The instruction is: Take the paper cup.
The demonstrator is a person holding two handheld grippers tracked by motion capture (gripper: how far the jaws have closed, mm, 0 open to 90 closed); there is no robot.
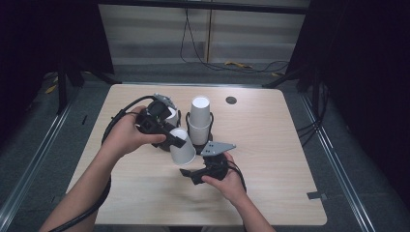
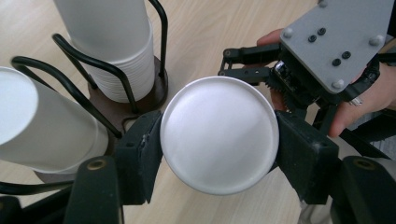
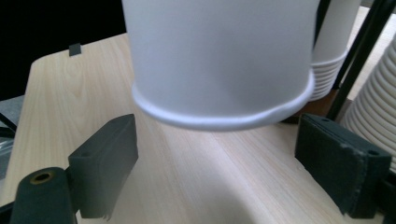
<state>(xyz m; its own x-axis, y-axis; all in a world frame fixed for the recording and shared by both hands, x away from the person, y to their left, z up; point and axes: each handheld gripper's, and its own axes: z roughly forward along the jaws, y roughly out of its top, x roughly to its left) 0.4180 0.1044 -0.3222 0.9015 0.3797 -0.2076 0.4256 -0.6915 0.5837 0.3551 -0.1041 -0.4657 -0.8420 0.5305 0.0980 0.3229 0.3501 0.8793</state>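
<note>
The lower parts of both cup stacks are hard to make out from above, since the left hand (image 1: pixel 126 137) and its gripper cover much of the black wire holder (image 1: pixel 199 141) and its dark round base. In the right gripper view the held cup's upper body is cut off by the top edge and its rolled rim is blurred. On the pale wooden desk (image 1: pixel 270 159) stands the holder with two stacks of white paper cups: the taller stack (image 1: pixel 199 118) rises near the middle, and a second stack (image 1: pixel 171 116) sits just beside it at about nine o'clock, half hidden behind the left gripper. A small dark round fitting (image 1: pixel 231 100) lies in the desk surface at about one o'clock from the tall stack, and cables trail over the floor beyond the far edge. The left gripper (image 2: pixel 219 140) pinches a single white paper cup (image 2: pixel 219 134) across its closed base, one black pad on each side (the cup hangs tilted, mouth downward, just in front of the holder). The right gripper (image 3: pixel 217 165) is spread wide below it at about five o'clock, held in the right hand (image 1: pixel 227 181); its pads stand apart on either side beneath the cup's rim, touching nothing that I can see.
</note>
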